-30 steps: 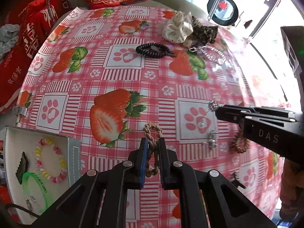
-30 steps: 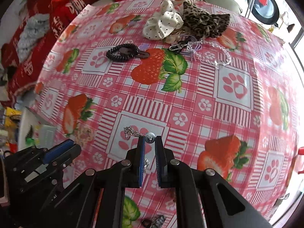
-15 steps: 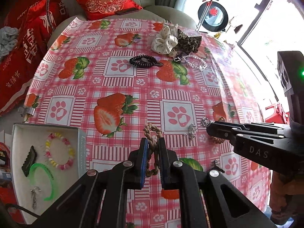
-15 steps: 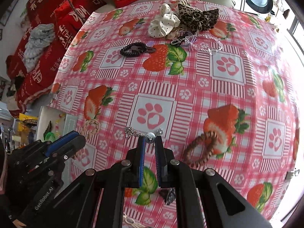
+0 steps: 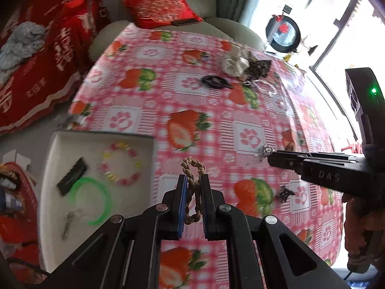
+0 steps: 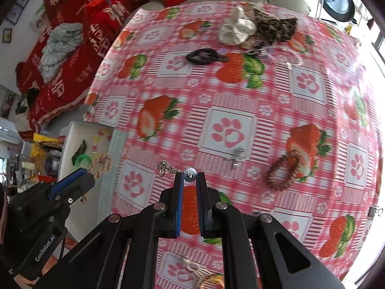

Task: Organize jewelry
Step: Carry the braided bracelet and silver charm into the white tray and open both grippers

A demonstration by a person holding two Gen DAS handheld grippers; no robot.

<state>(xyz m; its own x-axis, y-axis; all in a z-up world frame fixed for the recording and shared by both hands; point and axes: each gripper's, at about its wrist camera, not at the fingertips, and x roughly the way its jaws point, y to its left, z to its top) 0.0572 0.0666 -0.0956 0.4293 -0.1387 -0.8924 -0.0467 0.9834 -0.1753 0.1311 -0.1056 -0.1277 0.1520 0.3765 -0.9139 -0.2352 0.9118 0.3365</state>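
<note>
Strawberry and paw-print tablecloth covering a round table, left gripper pinching a braided rope bracelet beside a white tray, right gripper clamping a silver bead charm above the cloth, brown beaded bracelet lying on the table

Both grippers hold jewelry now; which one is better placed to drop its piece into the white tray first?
Left, probably. The left gripper, shut on the braided tan rope bracelet, hangs right beside the white tray. The right gripper, shut on the silver pearl earring, is farther over the tablecloth.
</note>
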